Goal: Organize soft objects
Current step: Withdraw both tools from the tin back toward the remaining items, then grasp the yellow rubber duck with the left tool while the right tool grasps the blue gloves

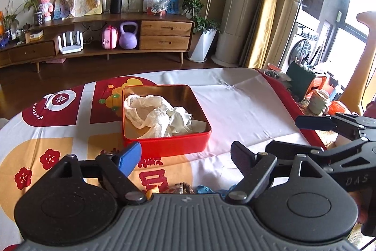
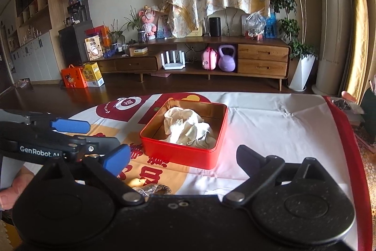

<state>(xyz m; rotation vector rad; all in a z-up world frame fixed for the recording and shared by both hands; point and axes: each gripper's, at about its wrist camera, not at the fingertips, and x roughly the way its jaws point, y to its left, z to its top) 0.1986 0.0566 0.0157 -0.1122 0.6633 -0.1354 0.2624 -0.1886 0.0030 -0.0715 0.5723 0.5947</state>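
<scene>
Cloths (image 1: pixel 159 114) lie bunched inside red tin (image 1: pixel 169 145) mid-counter (image 1: pixel 246 109), likely gathered for tidiness. Left claw (image 1: pixel 185 157) and right claw (image 2: pixel 183 157) both spread, empty, hovering near tin, probably ready for next soft item.

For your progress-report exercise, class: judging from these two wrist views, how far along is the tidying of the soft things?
Done: white cloths lie bunched inside the red tin on the tablecloth. In hand: nothing; the left gripper and right gripper are both open and empty, short of the tin. Left: small items at the near edge, partly hidden behind the grippers, possibly including something blue, seem unsorted.
</scene>
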